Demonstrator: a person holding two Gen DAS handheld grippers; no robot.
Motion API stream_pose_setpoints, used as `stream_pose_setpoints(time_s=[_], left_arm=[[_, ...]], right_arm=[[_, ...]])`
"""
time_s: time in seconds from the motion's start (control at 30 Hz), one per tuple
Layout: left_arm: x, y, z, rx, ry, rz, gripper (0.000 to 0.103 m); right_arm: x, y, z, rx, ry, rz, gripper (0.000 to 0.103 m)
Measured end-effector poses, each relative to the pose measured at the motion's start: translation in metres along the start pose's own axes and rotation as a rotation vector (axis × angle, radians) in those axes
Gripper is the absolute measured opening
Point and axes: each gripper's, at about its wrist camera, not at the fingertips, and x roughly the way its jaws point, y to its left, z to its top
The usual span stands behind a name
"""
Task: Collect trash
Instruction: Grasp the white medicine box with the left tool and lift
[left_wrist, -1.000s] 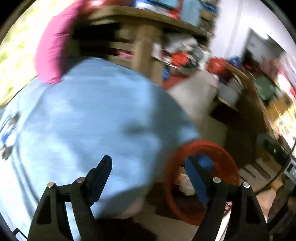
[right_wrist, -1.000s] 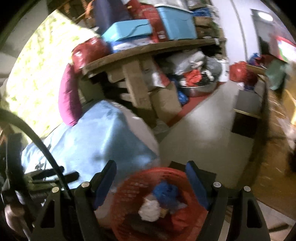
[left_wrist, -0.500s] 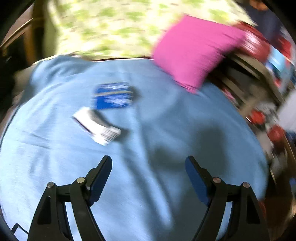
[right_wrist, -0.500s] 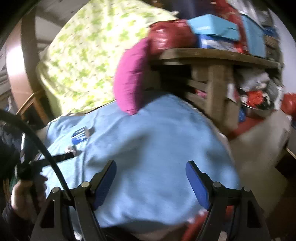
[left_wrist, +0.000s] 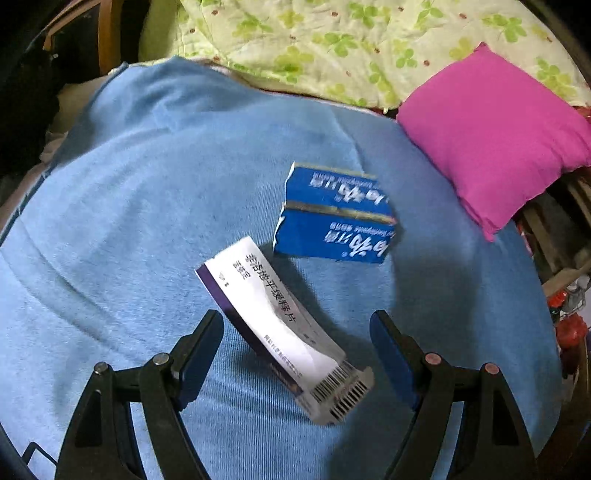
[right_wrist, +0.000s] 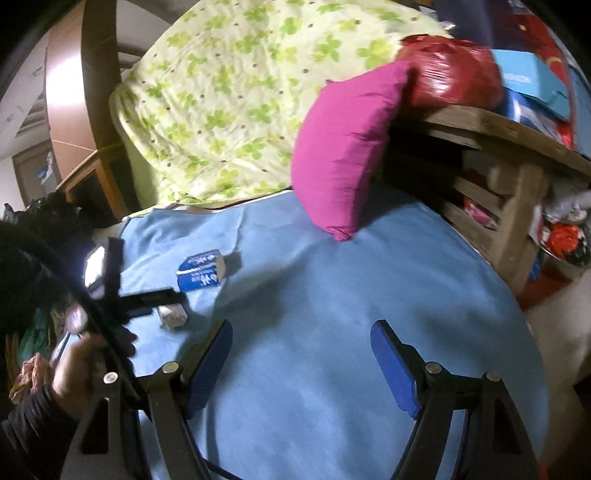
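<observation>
White carton's (left_wrist: 280, 325) barcode: left wrist only

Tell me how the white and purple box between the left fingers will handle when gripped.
The white and purple box looks like thin carton, probably light and possibly empty, so it may crush under a hard squeeze. It lies slantwise on the soft blue blanket, so it may sink or pivot as the open left hand-held gripper closes. Flat sides: unlikely to roll.

Both tools (left_wrist: 295, 354) (right_wrist: 301, 356) agape, unladen
</observation>
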Motion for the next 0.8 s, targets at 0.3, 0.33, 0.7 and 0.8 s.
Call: stream_pose_setpoints(time_s=[0.3,0.33,0.7,0.8], left_arm=[[0.013,0.001,-0.007,0.079,-0.011,0.024,0.057],[0.01,0.007,-0.008,0.078,-0.012,0.001,0.055],[-0.033,0.081,-0.022,0.076,-0.097,0.047,0.053],[-0.038,0.099,-0.018,0.028,-0.101,0.033,0.053]], right_arm=[[0.031,0.031,0.01,-0.048,0.022,0.043,0.08],[0.036,0.034,0.011,-0.052,0.027,0.047,0.08],[0.151,0.099,0.026,-0.042,0.138,0.145,0.097],[0.182,0.125,0.03,-0.049,0.15,0.175,0.103]])
